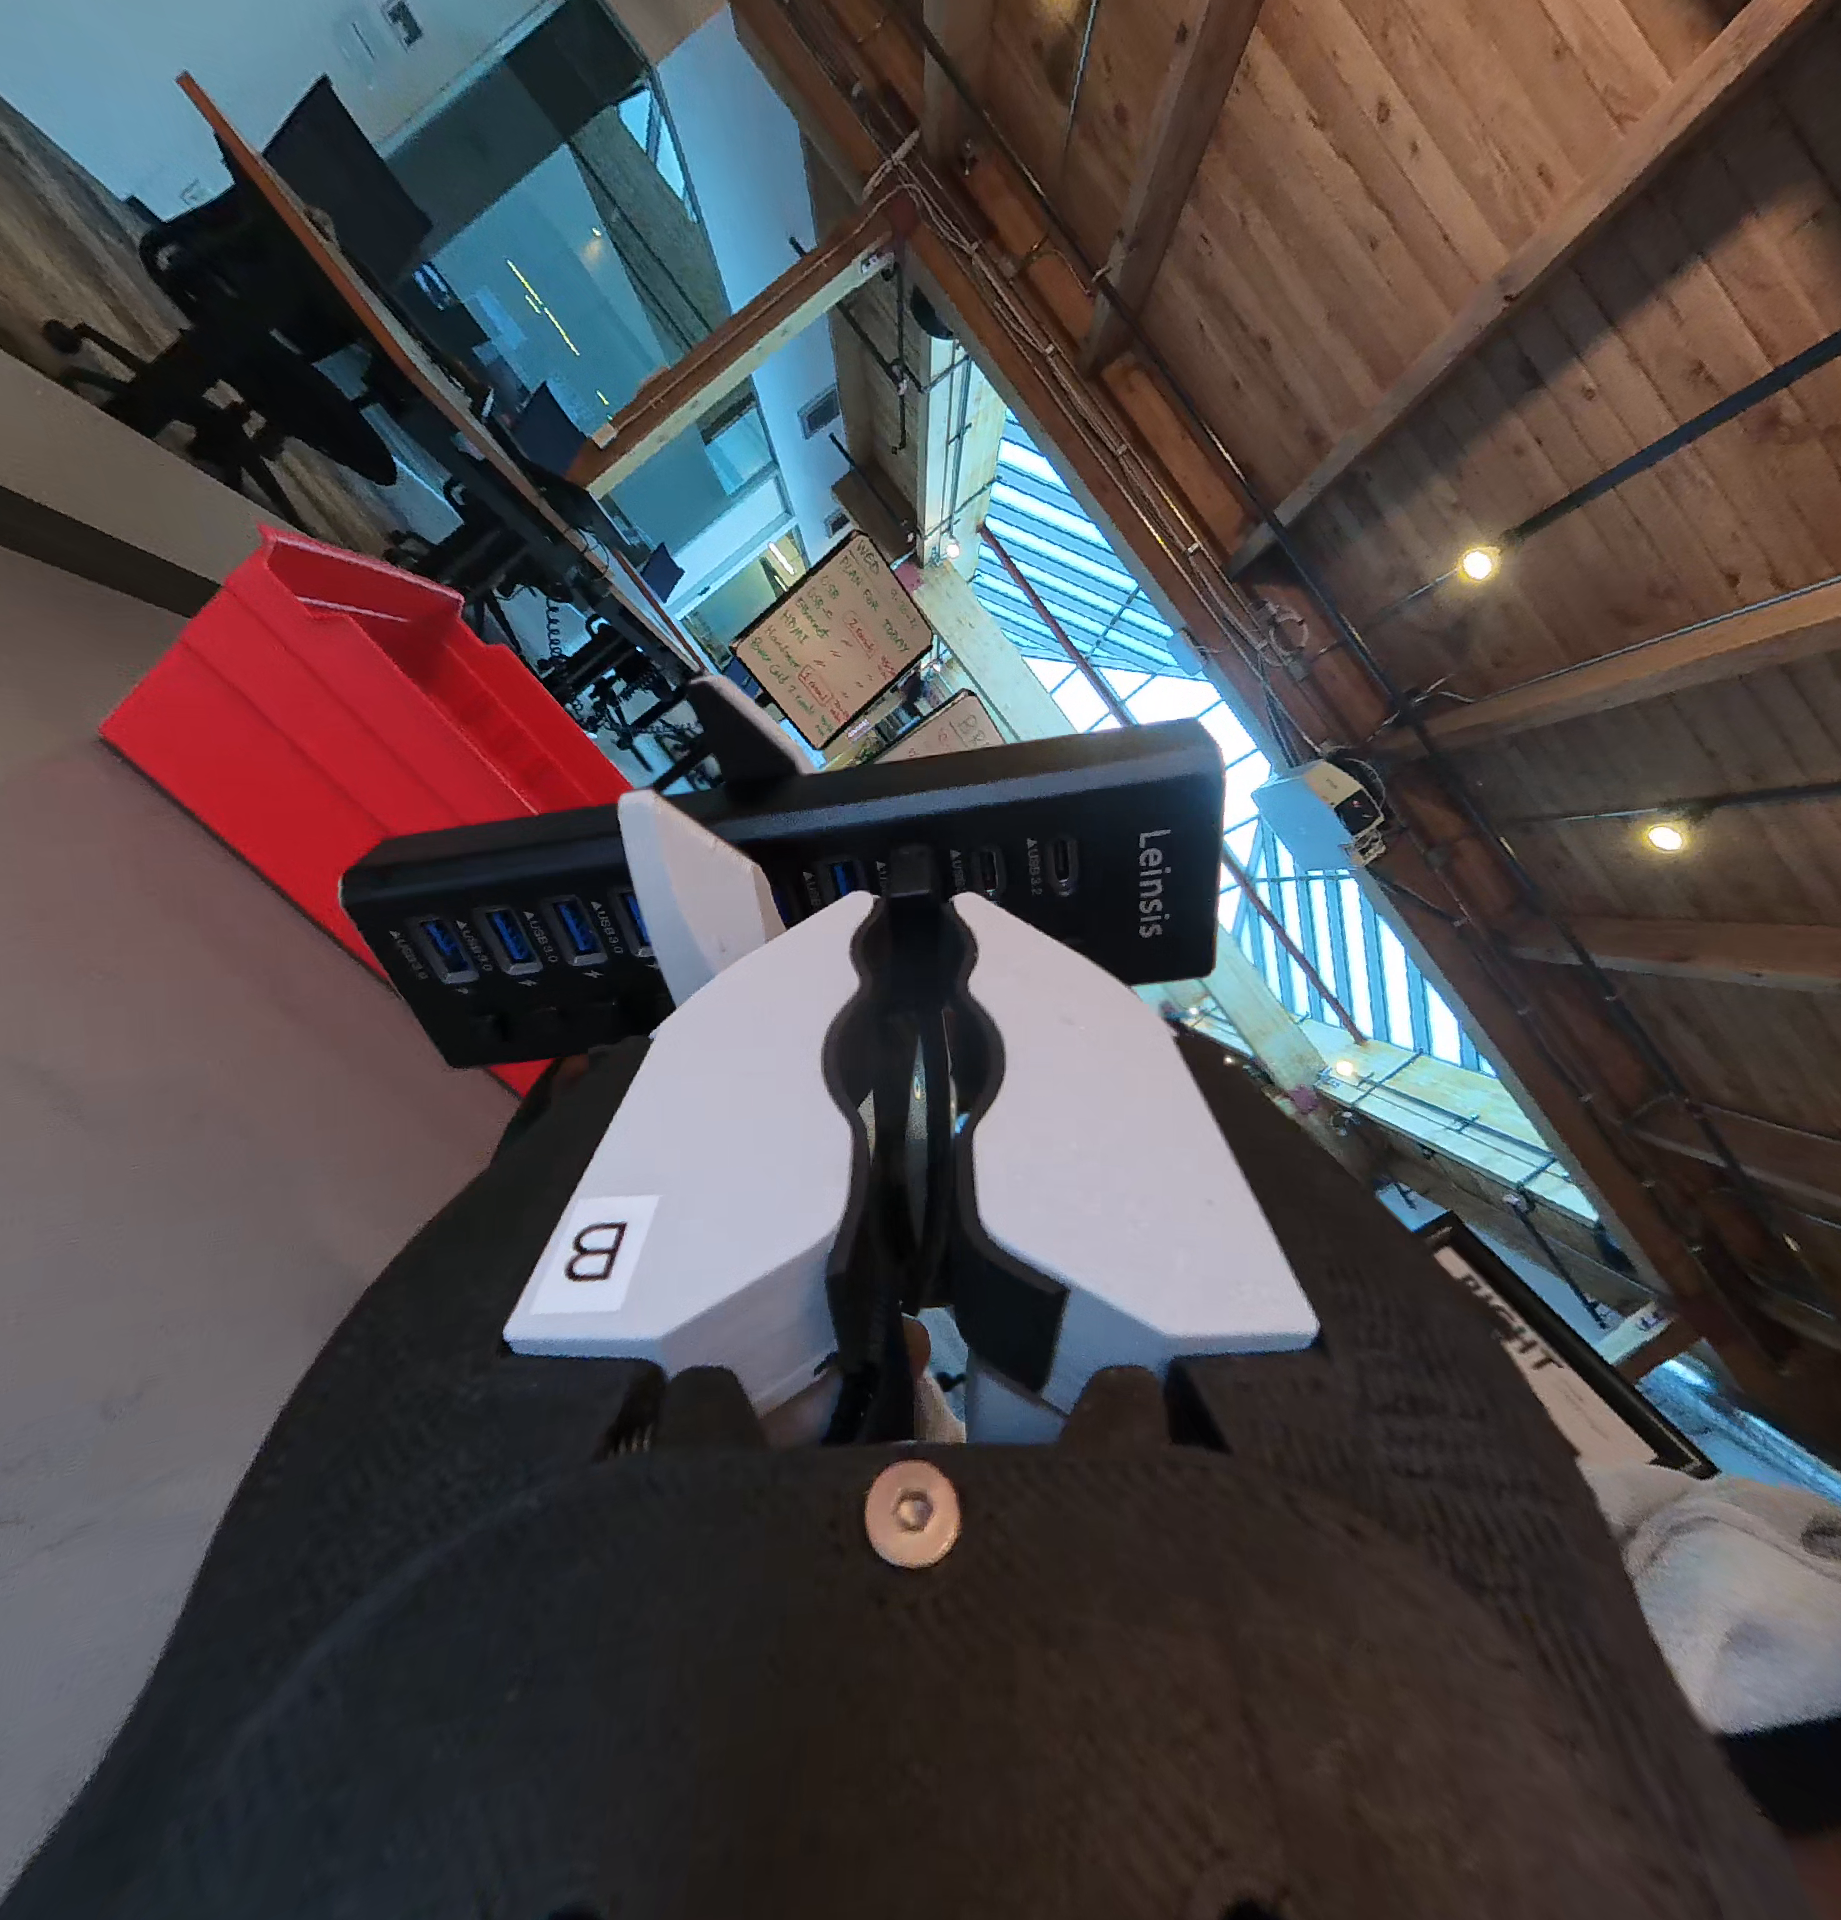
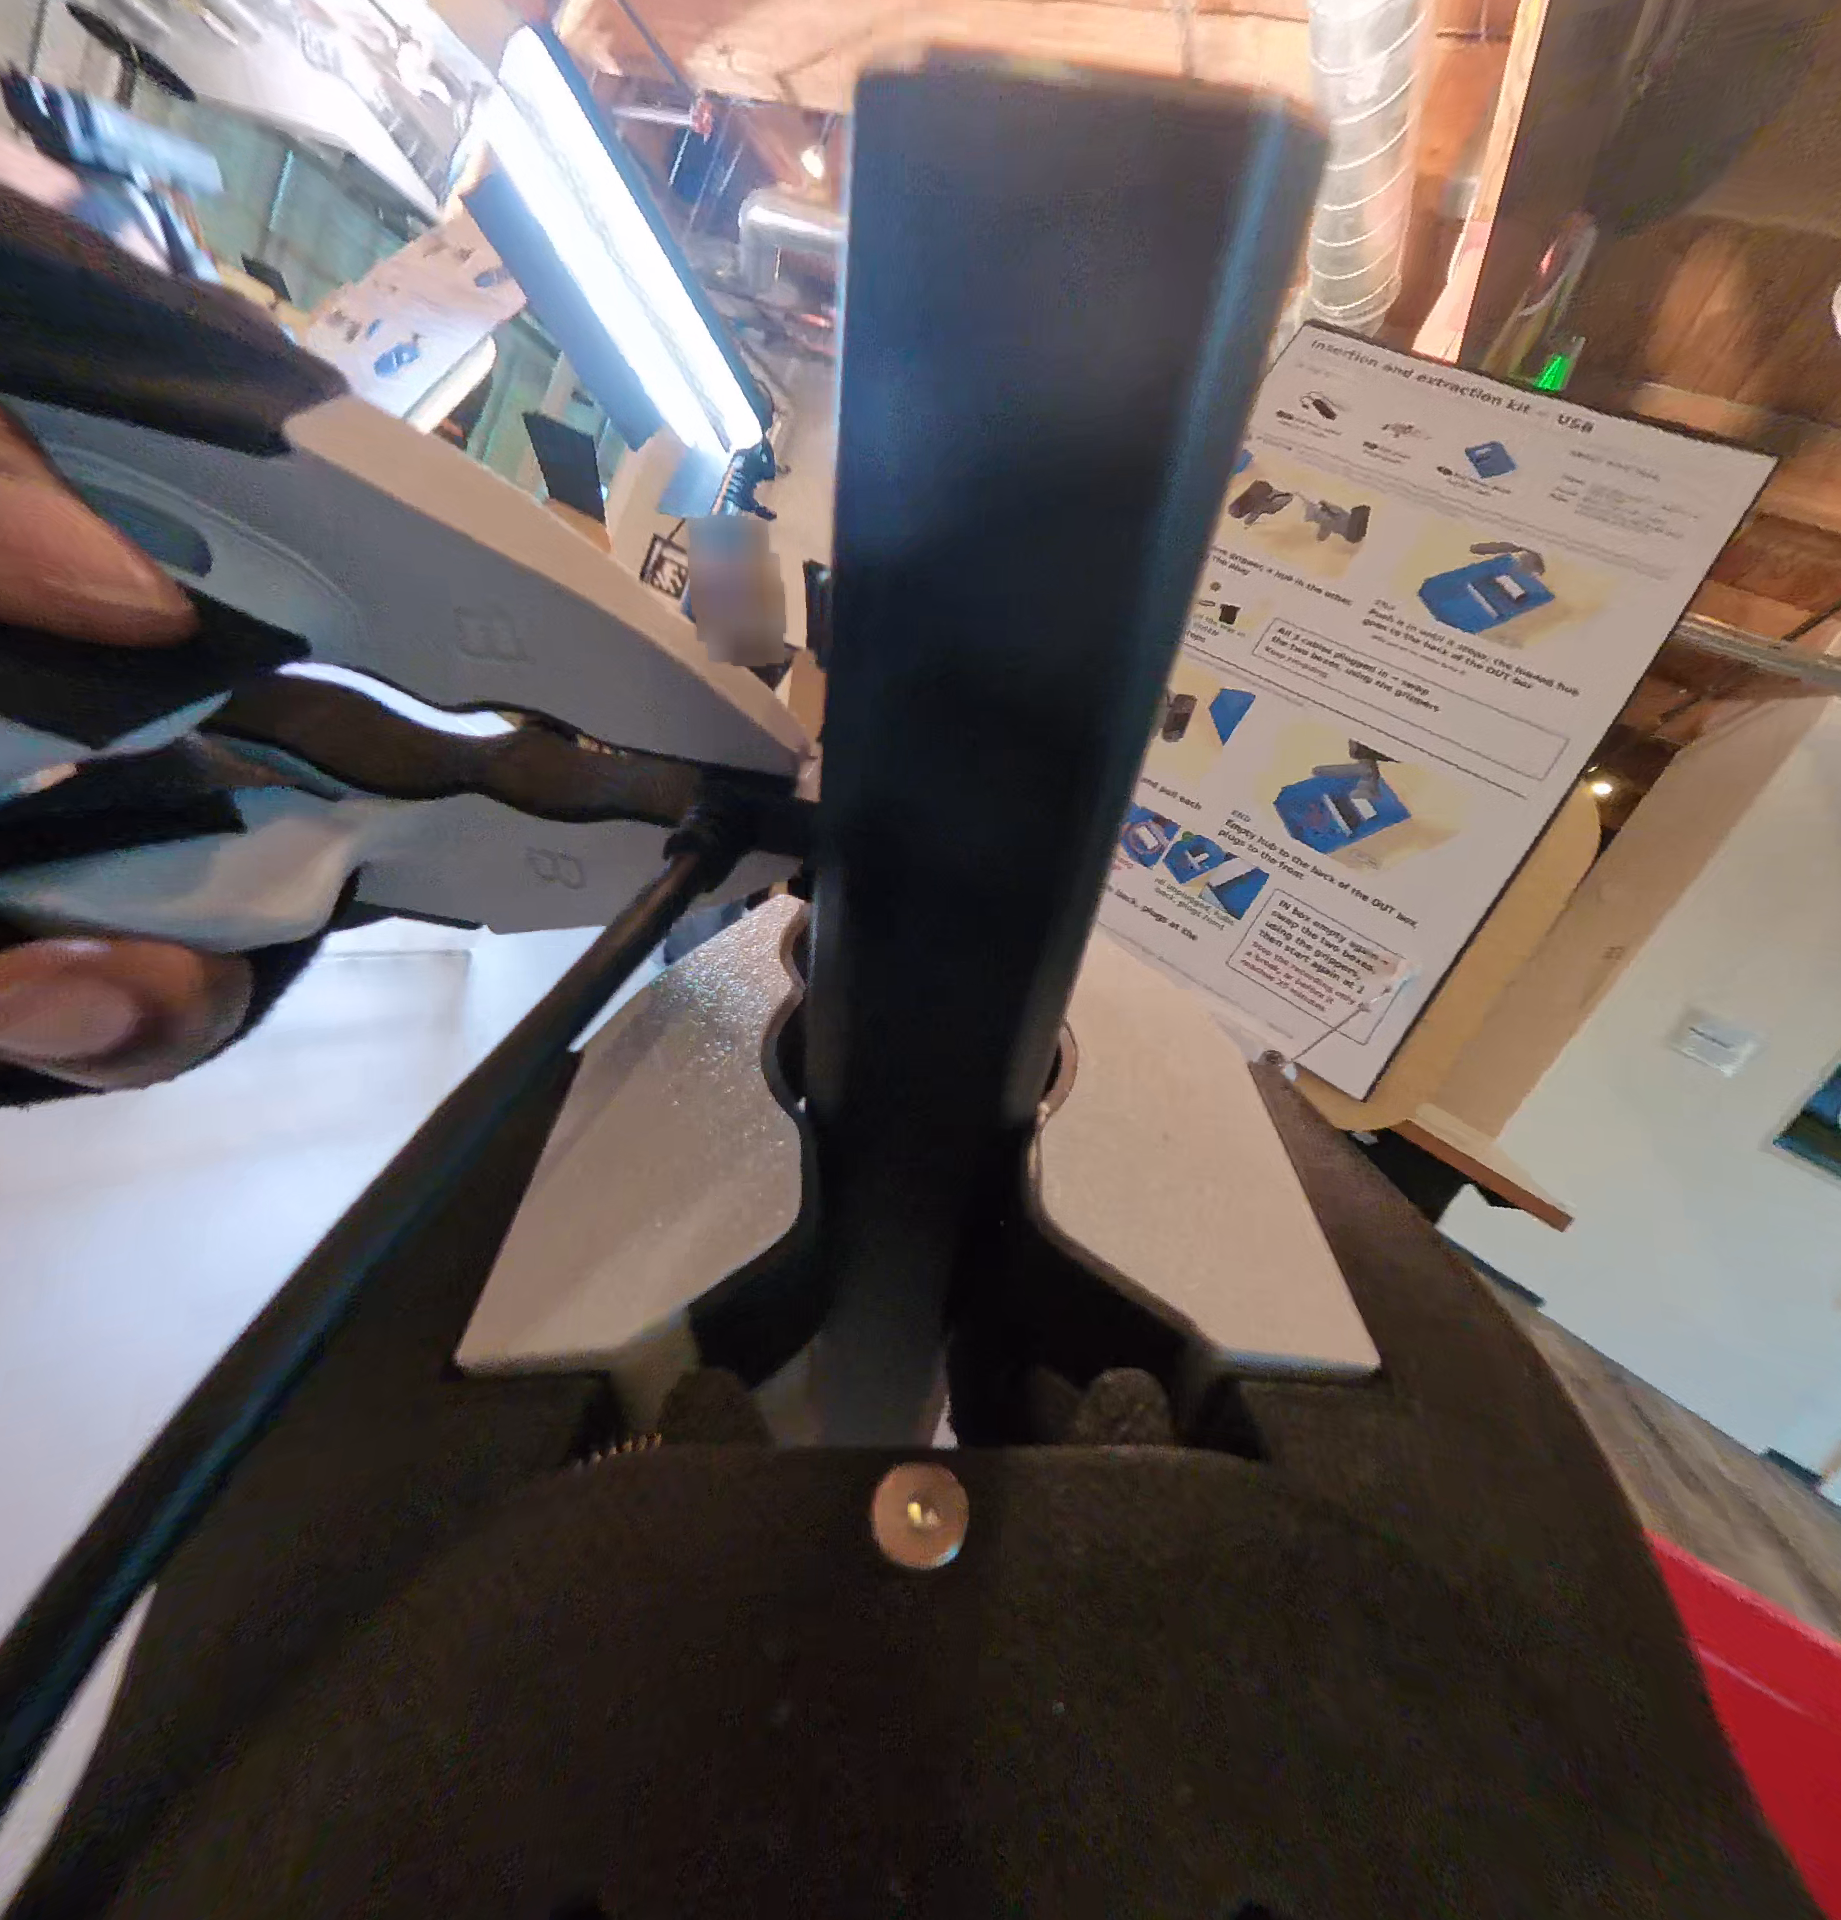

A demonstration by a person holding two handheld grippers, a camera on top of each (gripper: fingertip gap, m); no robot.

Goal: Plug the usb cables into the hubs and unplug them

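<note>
Left claw (image 1: pixel 908 904), filling the lower middle of the left wrist view, is closed on a black plug (image 1: pixel 911 871) whose cable (image 1: pixel 888 1164) runs back between the two white fingers (image 1: pixel 729 1122). The plug's tip sits at a port on the face of the black hub (image 1: pixel 1092 831), which lies crosswise at mid-frame; whether it is fully seated I cannot tell. Blue ports line the hub's left part. A white finger of the other claw crosses the hub just left of the plug. Behind the hub, at the left, a red bin (image 1: pixel 303 717) stands on the grey counter (image 1: pixel 116 1039); farther off a whiteboard (image 1: pixel 833 634) shows under a wooden ceiling.

Right claw (image 2: pixel 926 997), in the lower middle of the right wrist view, is clamped on the hub (image 2: pixel 1041 520), which here stands on end up the middle of the frame, blurred at the top. From the left, the left claw (image 2: pixel 791 800) meets the hub's side, the black cable (image 2: pixel 542 1029) trailing down to the lower left. A person's hand (image 2: pixel 54 727) grips it at the left edge. Beyond, at the right, leans a poster board (image 2: pixel 1435 707) with pictures; a red corner shows at the lower right.
</note>
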